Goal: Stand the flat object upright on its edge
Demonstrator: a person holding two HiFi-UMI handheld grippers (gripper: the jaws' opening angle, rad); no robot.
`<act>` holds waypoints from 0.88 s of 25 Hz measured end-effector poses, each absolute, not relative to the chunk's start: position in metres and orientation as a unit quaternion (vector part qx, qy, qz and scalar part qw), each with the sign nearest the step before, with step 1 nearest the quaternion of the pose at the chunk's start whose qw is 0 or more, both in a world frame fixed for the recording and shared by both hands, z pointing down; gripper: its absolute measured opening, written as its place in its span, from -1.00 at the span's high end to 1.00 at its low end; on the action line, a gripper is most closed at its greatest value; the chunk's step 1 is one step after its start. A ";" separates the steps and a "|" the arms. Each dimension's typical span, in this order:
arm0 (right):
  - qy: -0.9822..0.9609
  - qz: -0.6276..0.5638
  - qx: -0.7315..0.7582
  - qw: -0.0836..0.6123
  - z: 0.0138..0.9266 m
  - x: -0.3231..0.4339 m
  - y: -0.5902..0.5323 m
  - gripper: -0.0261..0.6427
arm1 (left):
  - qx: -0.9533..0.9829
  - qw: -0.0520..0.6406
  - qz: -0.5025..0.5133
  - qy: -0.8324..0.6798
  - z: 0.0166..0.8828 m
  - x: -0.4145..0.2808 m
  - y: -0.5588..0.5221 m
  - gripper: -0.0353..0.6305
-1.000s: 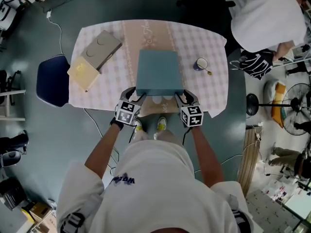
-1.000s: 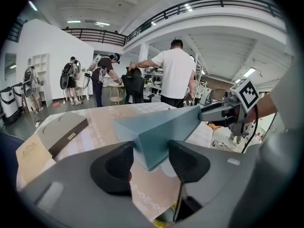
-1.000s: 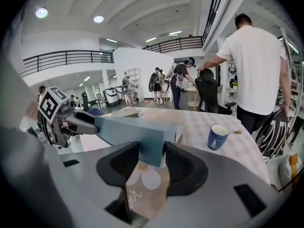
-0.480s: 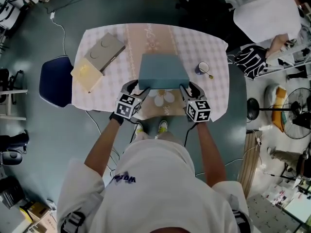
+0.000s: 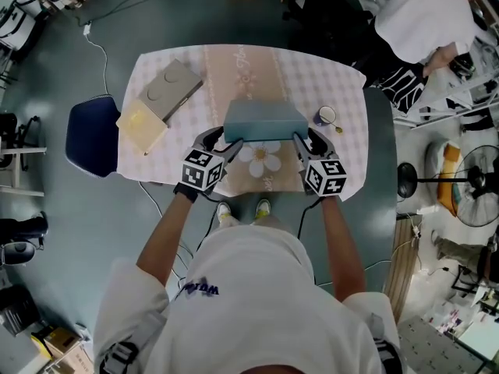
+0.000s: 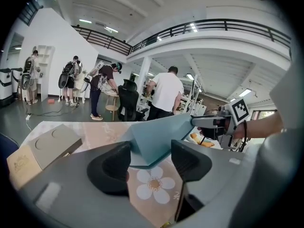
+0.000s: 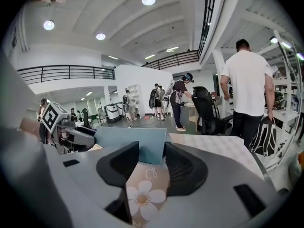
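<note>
A flat teal box stands steeply tilted on its far edge on the checked tablecloth, its near edge lifted. My left gripper holds the box's near left corner and my right gripper holds the near right corner. In the left gripper view the teal box corner sits between the jaws of the left gripper, touching both. In the right gripper view the box is clamped in the right gripper. A flower print shows on the cloth below the box.
A grey box and a tan box lie at the table's left. A small cup stands just right of the teal box. A blue chair is by the left edge. A person stands at the far right.
The box's near edge has risen, so the box has gone from nearly flat to steeply tilted. Both grippers moved up and forward with it, and the flower print came into view.
</note>
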State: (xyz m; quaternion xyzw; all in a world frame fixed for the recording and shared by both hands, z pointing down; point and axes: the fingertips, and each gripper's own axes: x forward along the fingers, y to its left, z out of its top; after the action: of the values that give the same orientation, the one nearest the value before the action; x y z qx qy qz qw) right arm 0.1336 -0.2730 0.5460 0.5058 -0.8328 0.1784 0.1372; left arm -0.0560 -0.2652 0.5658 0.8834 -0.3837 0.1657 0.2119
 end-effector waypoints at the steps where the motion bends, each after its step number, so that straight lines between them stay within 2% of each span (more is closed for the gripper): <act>1: -0.831 0.184 0.507 0.134 0.543 0.135 -0.274 0.39 | 0.884 0.210 0.161 -0.384 0.561 -0.056 -0.267 0.09; 12: -0.820 0.213 0.519 0.111 0.532 0.141 -0.315 0.38 | 0.879 0.173 0.130 -0.425 0.530 -0.053 -0.324 0.12; 22: -0.814 0.225 0.530 0.075 0.521 0.144 -0.371 0.37 | 0.865 0.203 0.081 -0.451 0.519 -0.054 -0.381 0.14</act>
State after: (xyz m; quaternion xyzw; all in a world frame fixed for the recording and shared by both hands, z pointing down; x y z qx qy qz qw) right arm 0.1443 -0.3714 0.5209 0.5299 -0.8141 0.2255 0.0746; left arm -0.0544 -0.3806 0.5192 0.8652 -0.4512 0.0810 0.2033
